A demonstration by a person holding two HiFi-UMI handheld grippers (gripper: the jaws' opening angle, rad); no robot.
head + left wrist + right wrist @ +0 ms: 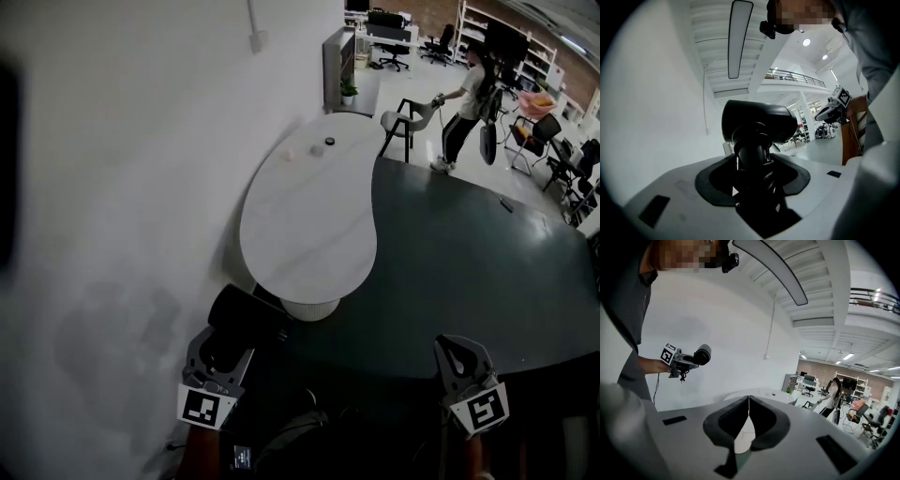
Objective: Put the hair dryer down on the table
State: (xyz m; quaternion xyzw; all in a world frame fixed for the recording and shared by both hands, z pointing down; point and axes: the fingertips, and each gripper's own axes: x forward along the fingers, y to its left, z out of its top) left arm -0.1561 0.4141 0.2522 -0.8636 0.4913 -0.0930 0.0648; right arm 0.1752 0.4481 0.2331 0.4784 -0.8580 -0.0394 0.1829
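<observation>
Black hair dryer (759, 119) gripped in level left claw (223, 351).

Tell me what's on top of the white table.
A small dark item and a pale one near the white table's far end, too small to identify. No part looks covered; the hair dryer sits in the left gripper.

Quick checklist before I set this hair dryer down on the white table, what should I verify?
1. Hair dryer clamped in the left gripper: ok.
2. Right gripper shut, empty and off to the side: ok.
3. Near end of the white table bare for a landing spot: ok.
4. Small items only at the far end: ok.
5. Dryer over the tabletop: not ok, it sits short of the near edge.
6. Height above the tabletop: cannot tell.
</observation>
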